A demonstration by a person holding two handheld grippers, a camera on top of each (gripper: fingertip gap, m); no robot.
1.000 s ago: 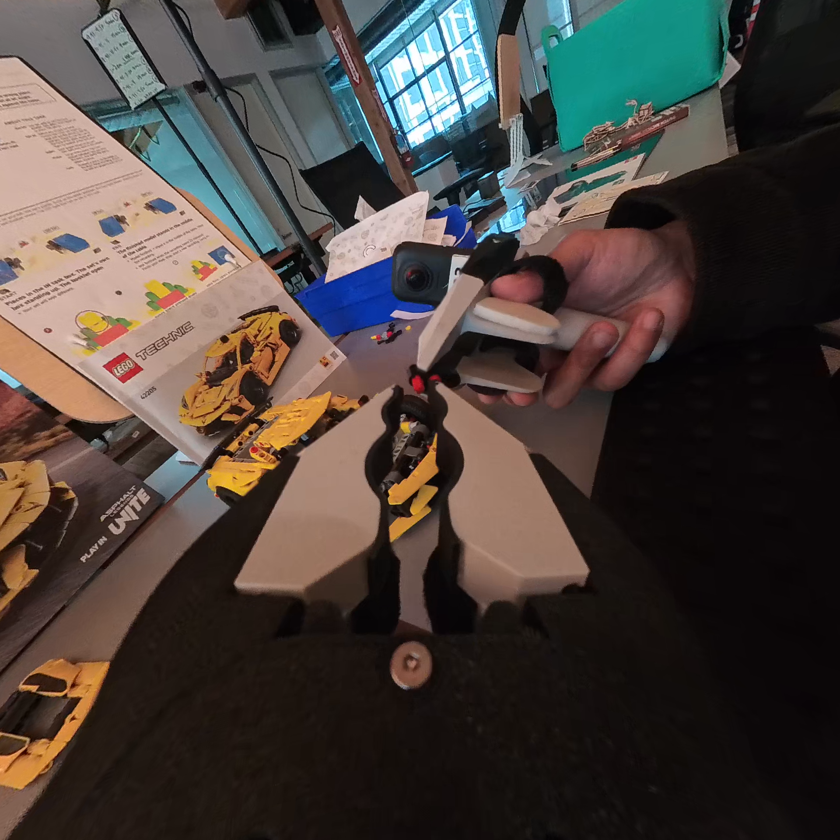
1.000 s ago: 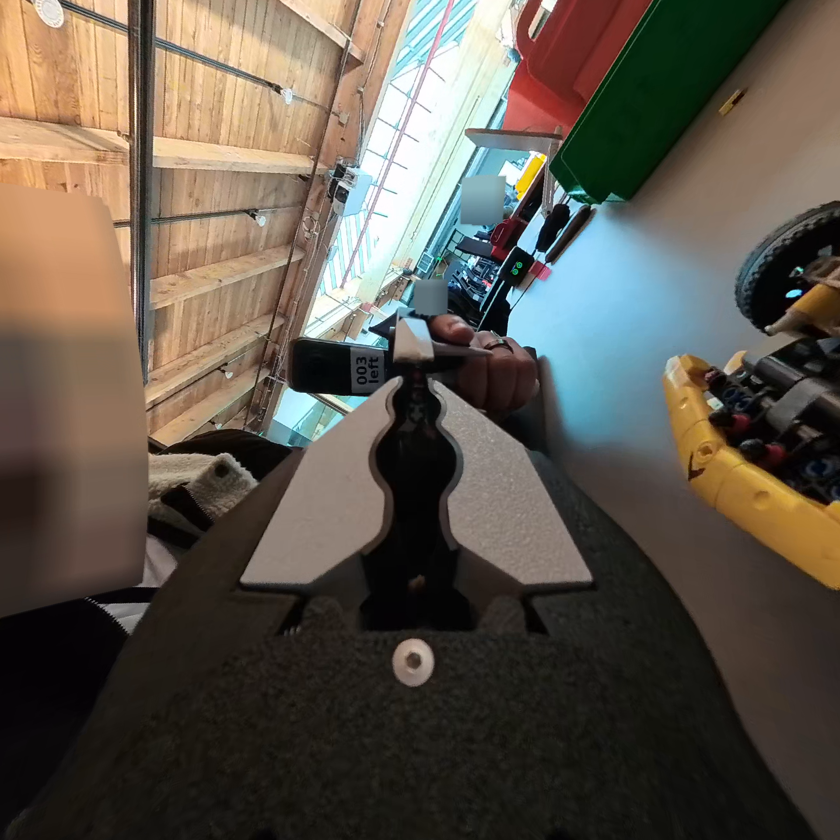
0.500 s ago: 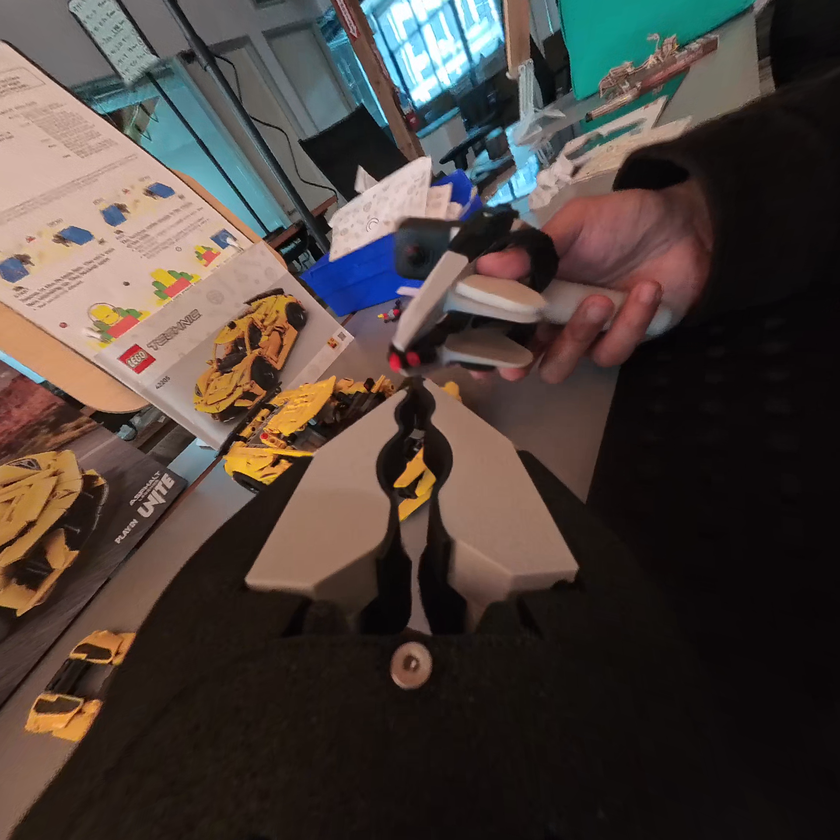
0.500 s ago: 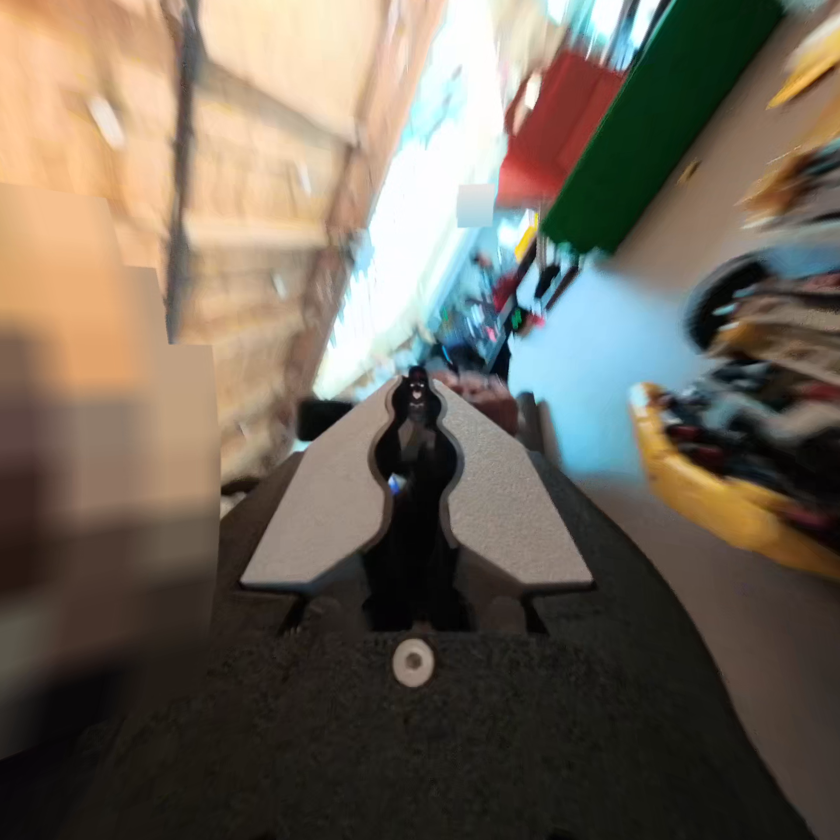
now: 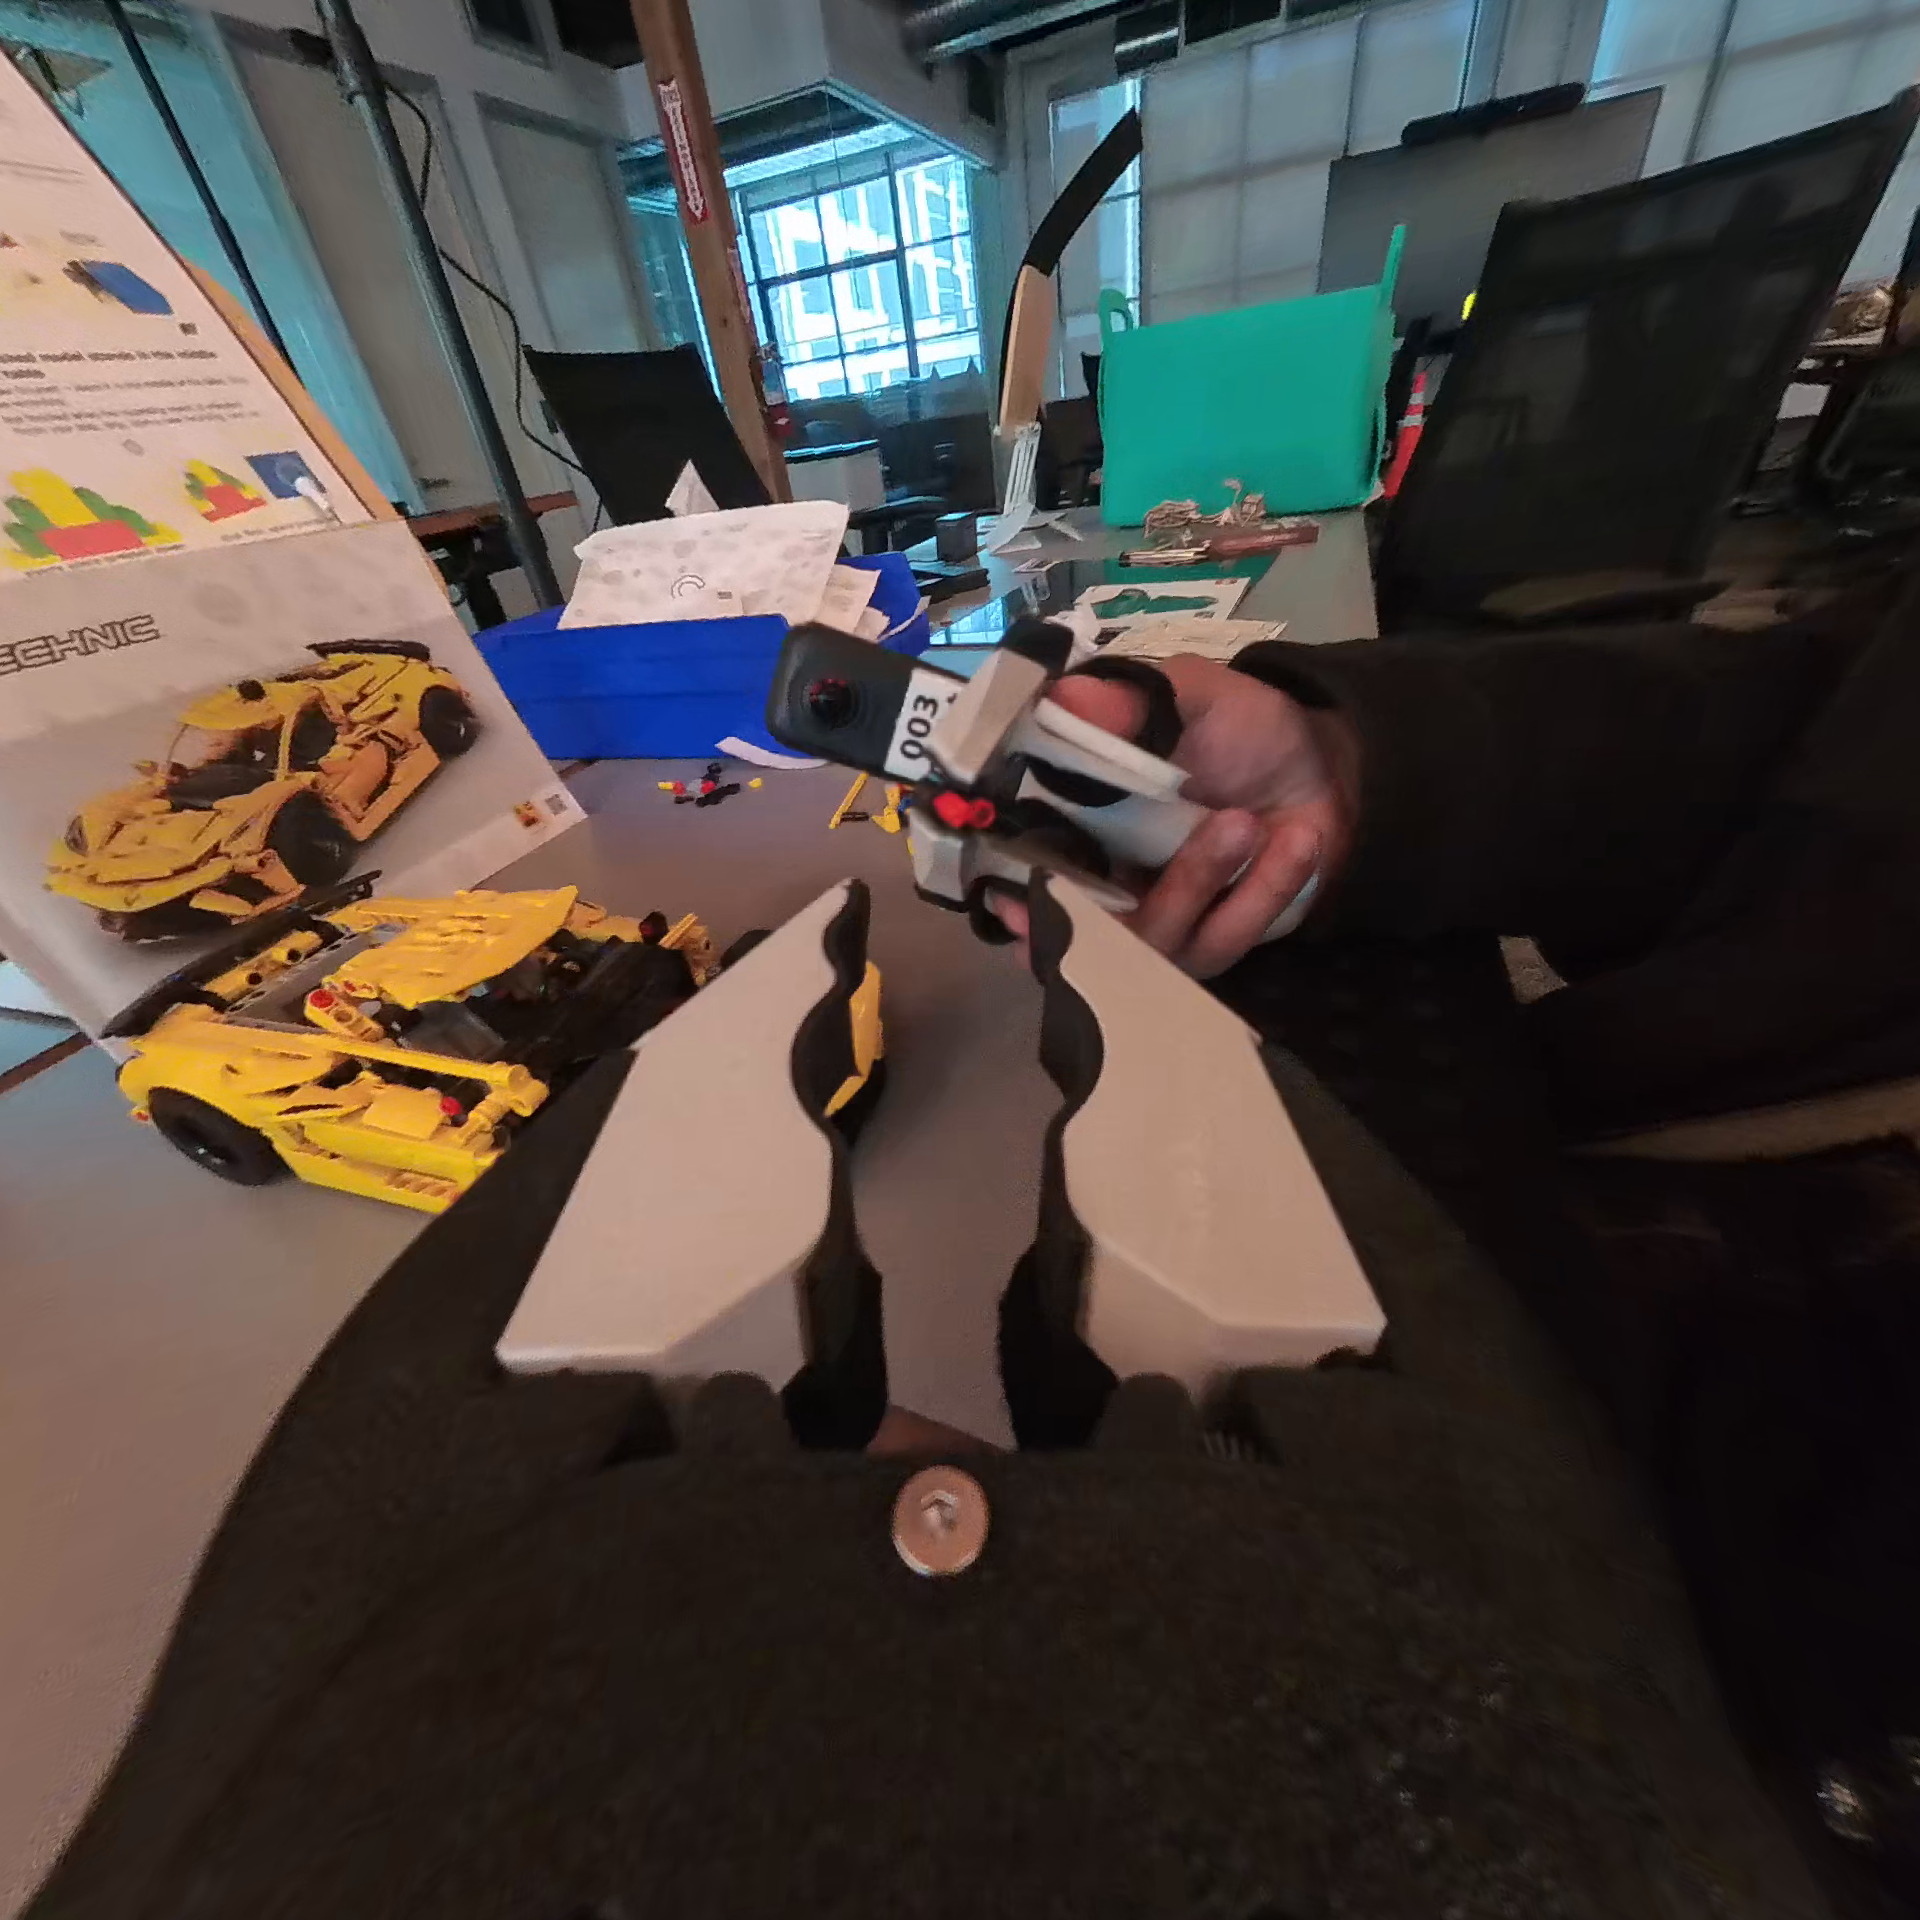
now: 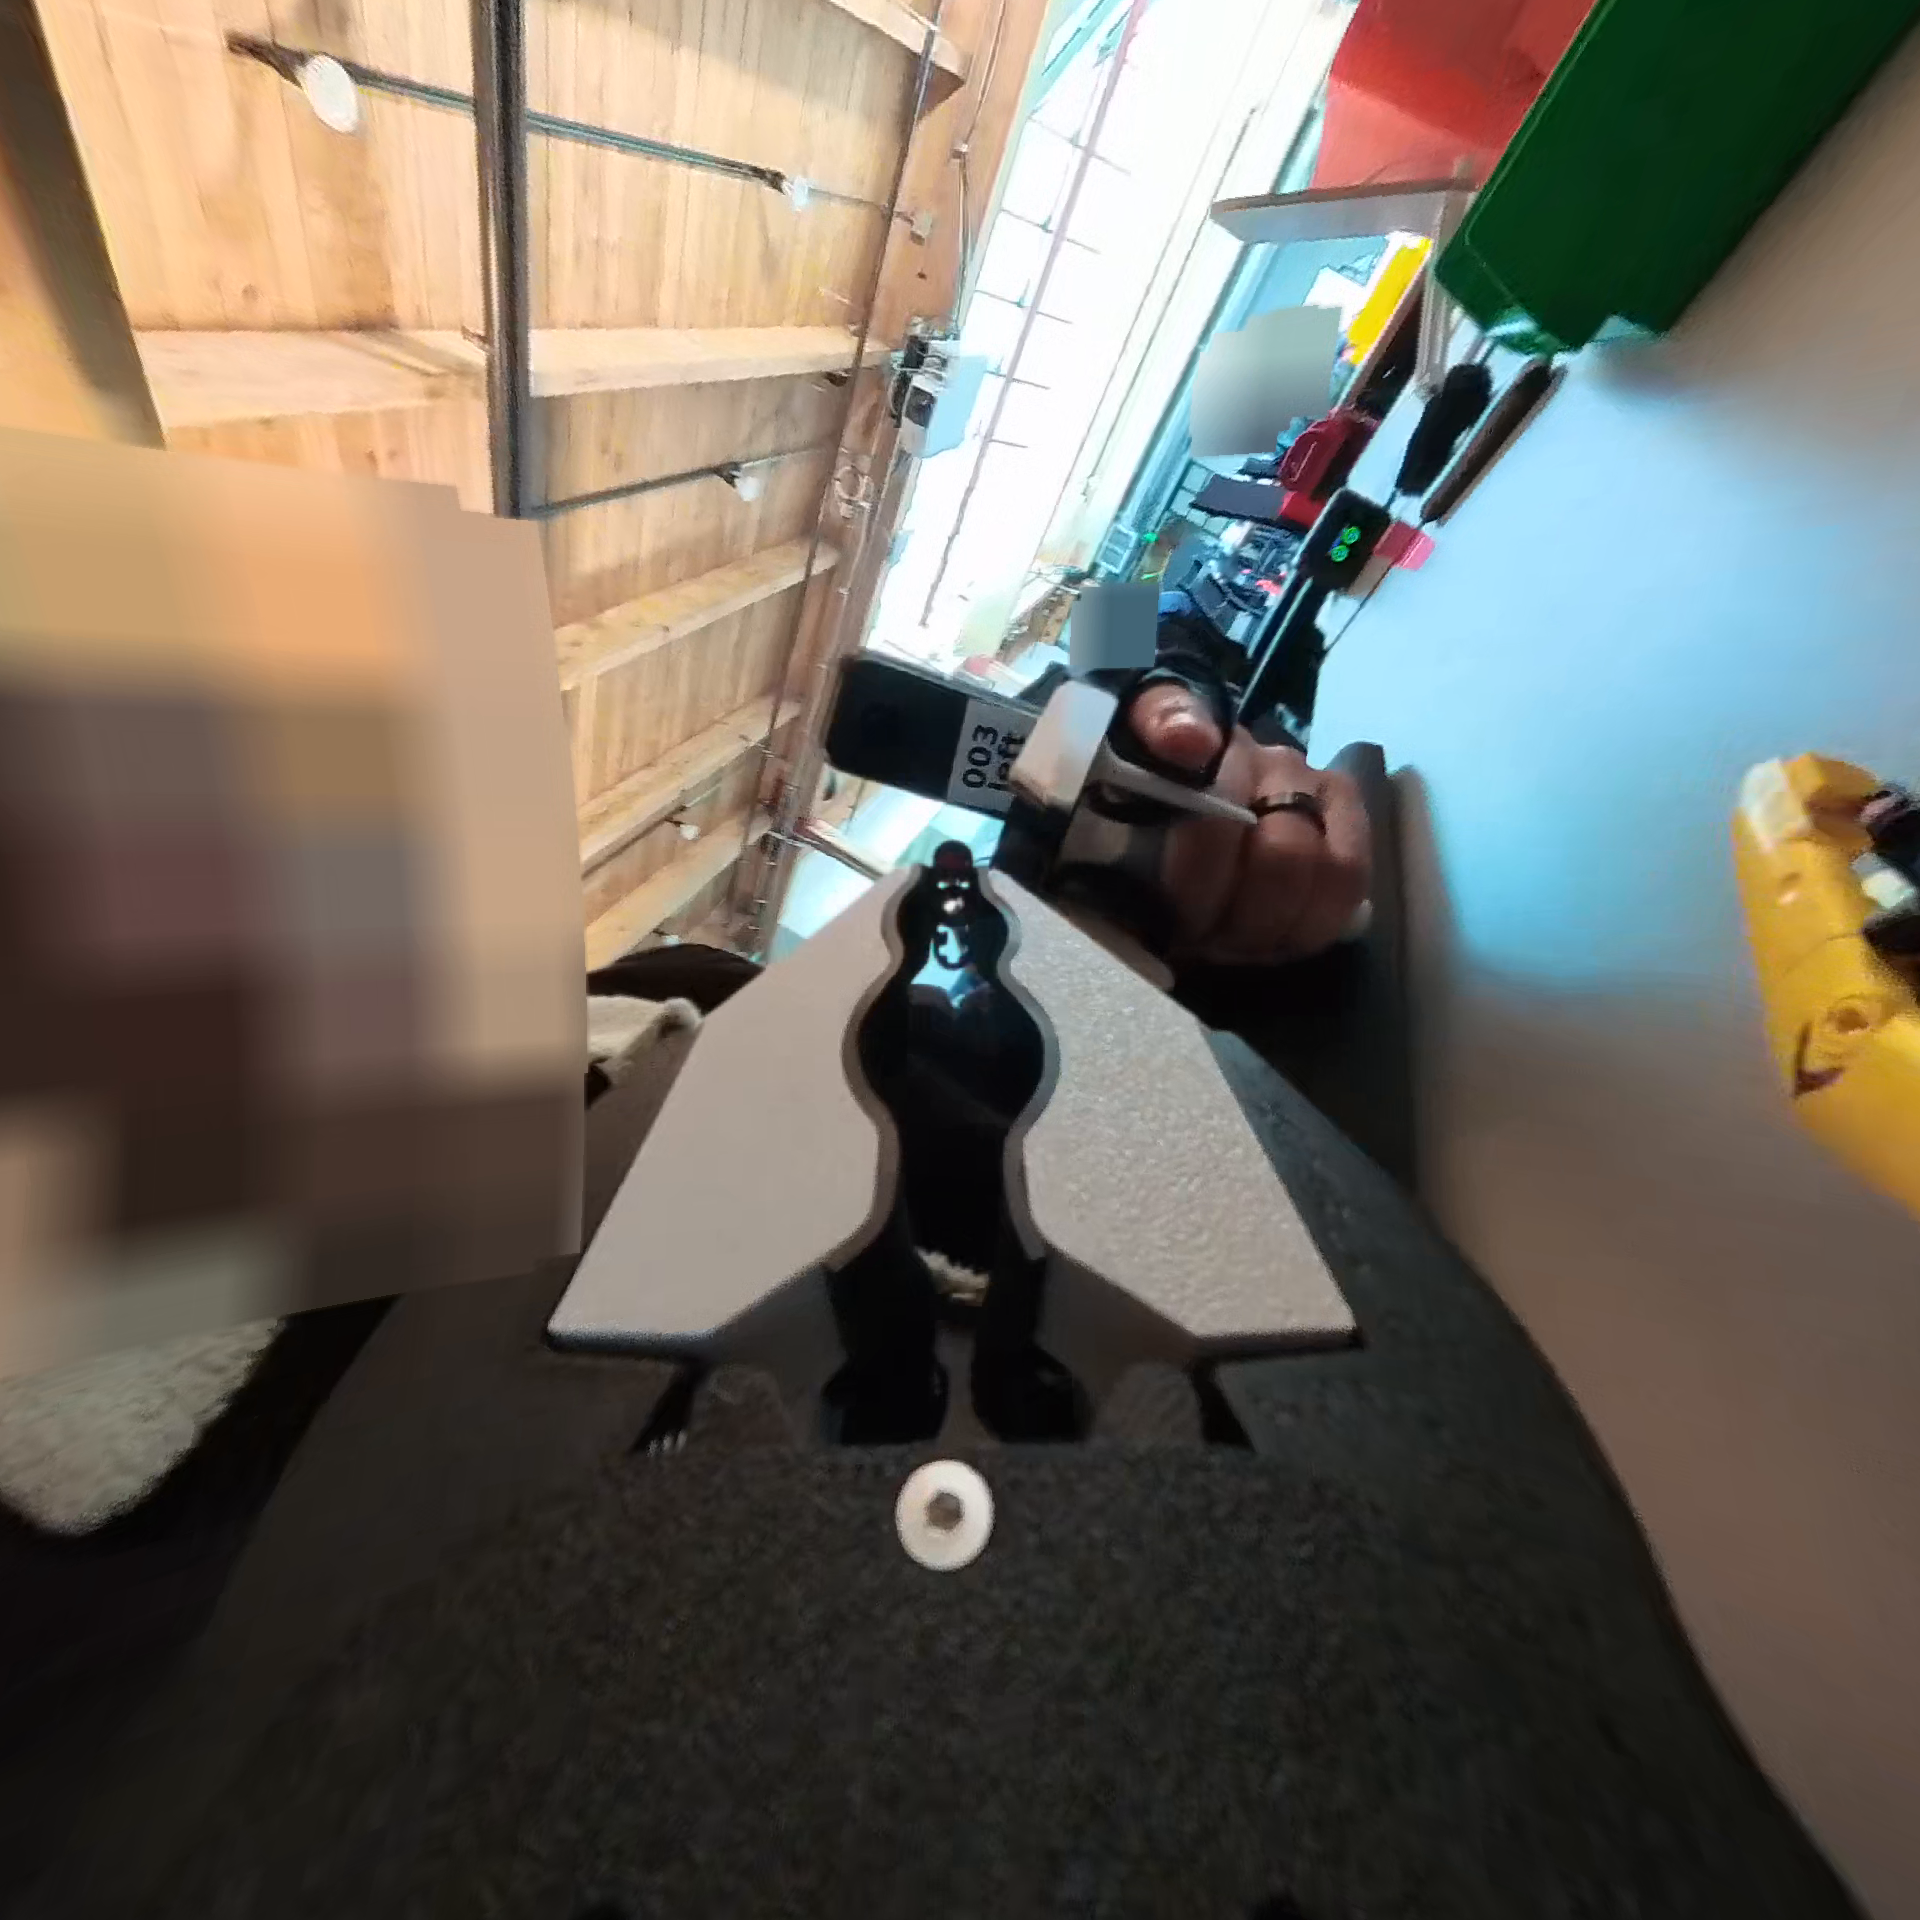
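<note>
Left gripper (image 5: 945,904): its two grey fingers stand clearly apart with nothing between them, held above the grey table (image 5: 156,1351); bare tabletop shows through the gap.
Right gripper (image 6: 951,883): fingers drawn together at the tips, pinching a small black piece with red ends (image 6: 951,904); seen from the left wrist view, the red ends poke out at the tips of this gripper (image 5: 961,810).
Hands: a hand (image 5: 1236,810) in a dark sleeve grips the right tool's handle; another hand (image 6: 1278,862), wearing a ring, holds the left tool.
Between the tools: the right gripper's tip sits just beyond and above the left gripper's tips, close by, not touching as far as I can see.
Yellow model car (image 5: 405,1039): partly built, resting on the table to the left of the left gripper, bodywork open; its yellow edge also shows in the right wrist view (image 6: 1818,987).
Booklet (image 5: 260,727): propped up behind the car, a picture of a yellow car on it.
Loose parts (image 5: 707,784): a small scatter of pieces on the table beyond the car.
Blue bin (image 5: 665,675): farther back, papers lying in it.
Green bag (image 5: 1236,416): upright at the far end of the table.
</note>
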